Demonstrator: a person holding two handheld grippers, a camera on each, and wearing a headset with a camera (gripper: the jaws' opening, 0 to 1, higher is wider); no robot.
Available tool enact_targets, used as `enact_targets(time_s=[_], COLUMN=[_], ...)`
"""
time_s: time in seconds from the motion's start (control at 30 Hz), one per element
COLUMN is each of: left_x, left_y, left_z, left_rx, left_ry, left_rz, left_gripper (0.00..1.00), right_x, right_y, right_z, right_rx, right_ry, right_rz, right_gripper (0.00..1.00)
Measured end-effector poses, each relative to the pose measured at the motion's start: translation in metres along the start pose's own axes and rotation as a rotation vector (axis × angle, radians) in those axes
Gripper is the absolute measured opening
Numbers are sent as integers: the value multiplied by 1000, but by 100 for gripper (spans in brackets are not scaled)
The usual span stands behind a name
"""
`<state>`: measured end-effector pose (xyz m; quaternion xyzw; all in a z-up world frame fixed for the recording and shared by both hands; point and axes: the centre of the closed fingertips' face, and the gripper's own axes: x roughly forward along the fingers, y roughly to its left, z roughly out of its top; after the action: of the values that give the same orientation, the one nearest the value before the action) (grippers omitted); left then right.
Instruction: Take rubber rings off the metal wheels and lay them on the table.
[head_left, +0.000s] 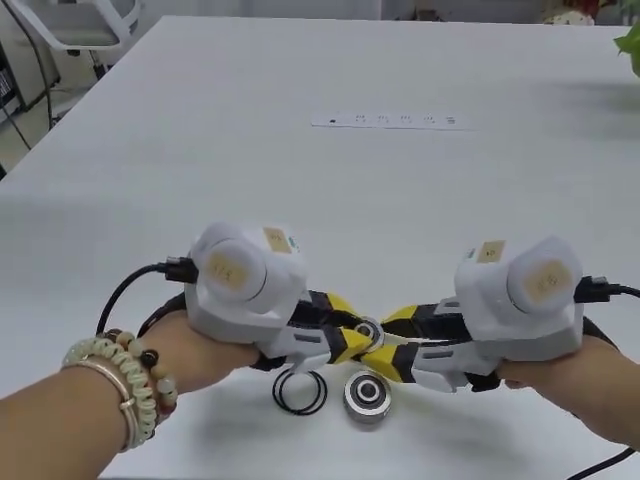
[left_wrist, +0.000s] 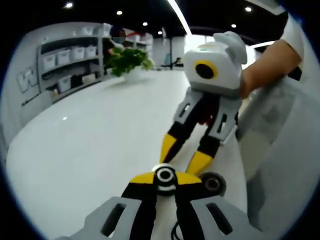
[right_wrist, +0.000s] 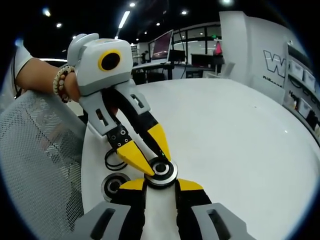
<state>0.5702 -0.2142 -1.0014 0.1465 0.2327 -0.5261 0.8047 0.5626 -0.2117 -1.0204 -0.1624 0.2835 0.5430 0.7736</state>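
A small metal wheel (head_left: 367, 330) is held up between both grippers just above the white table (head_left: 330, 200). My left gripper (head_left: 347, 326) is shut on it; in its own view the wheel (left_wrist: 165, 176) sits face-on between the yellow tips. My right gripper (head_left: 388, 342) meets it from the other side, tips pressed on the wheel's (right_wrist: 162, 171) rim. Loose black rubber rings (head_left: 300, 390) lie on the table under the left gripper. A second metal wheel (head_left: 368, 395) rests beside them. The rings (right_wrist: 115, 160) and that wheel (right_wrist: 115, 185) also show in the right gripper view.
A flush socket panel (head_left: 390, 120) sits in the table's far middle. An office chair (head_left: 85, 25) stands past the far left corner. A potted plant (left_wrist: 127, 60) is on the table's far side. A cable (head_left: 130, 285) trails from the left gripper.
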Motion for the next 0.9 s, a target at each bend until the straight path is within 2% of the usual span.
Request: enact_targets(time_s=[0.13,0.17,0.2,0.27,0.43,0.5,0.63,0.7,0.87,0.9], left_x=[0,0,0,-1,-1,-1,-1,-1,-1,-1], left_y=[0,0,1,1,1,2,1,1,2,2], left_z=[0,0,-1,-1,-1,-1,-1,-1,-2,-2], left_rx=[-3,-4,-6,-13,-11,-12,-12,-12,-14,-15], left_ry=[2,3,4,2,3,4,5,6,8,8], left_rz=[3,4,9,8,11,13,13,13,15,14], left_gripper=[14,14,14,14,14,14,14,14,14,14], right_x=[-2,-2,-5,-6,-5,-6,-6,-7,-12,-11], right_y=[-1,-1,-4,-5,-5,-9,-11,-12,-17,-17], right_z=[-2,-3,-8,-6,-5,-5,-5,-5,0,4], right_rx=[-7,-11,-61,-6,-22,-15,51,122,311,346], right_ry=[17,22,54,29,41,47,51,46,-11,-40], right_rz=[5,3,2,-3,-18,-41,-51,-52,-47,-39], right_gripper=[16,13,8,2,0,0,0,0,0,0])
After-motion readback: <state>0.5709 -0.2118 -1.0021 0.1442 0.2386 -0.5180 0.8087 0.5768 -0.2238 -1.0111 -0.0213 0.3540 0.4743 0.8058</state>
